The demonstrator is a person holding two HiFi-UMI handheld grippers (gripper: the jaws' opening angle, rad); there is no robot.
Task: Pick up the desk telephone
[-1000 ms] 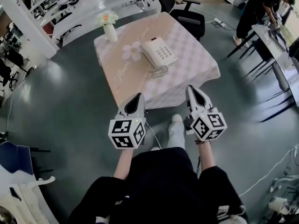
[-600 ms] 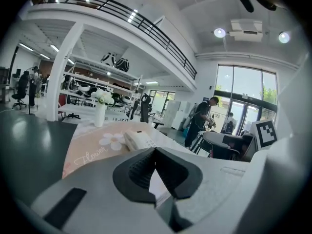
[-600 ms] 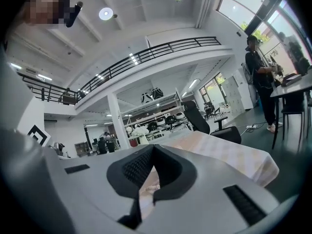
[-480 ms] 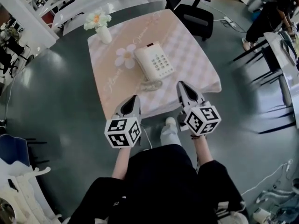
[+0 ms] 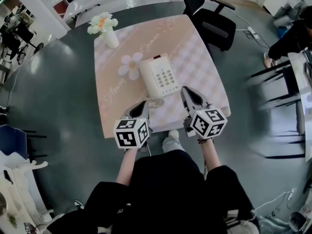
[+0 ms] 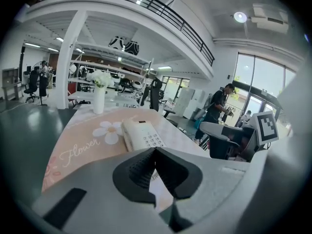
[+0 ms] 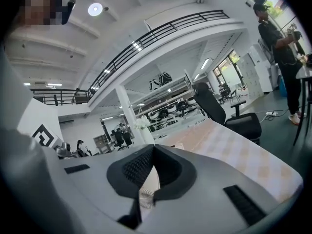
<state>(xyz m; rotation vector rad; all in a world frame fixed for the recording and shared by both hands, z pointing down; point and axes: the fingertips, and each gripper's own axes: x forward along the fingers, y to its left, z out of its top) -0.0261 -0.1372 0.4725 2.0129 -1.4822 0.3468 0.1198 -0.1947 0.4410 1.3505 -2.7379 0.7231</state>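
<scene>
Beyond left gripper [image 5: 144,104] and right gripper [image 5: 185,89], both clenched and empty, at centre of table [image 5: 209,67]: phone [image 5: 160,77]. Spread jaws first, flank phone's long sides, squeeze evenly, lift level, minding cord [image 7: 146,197].

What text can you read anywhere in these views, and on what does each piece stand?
"Flower": script on the pink tablecloth, beside the printed daisy.
Second script line, at the tablecloth's far end in the head view: too blurred to read.
Telephone keypad: figures too small to read.
Nothing else legible.
</scene>
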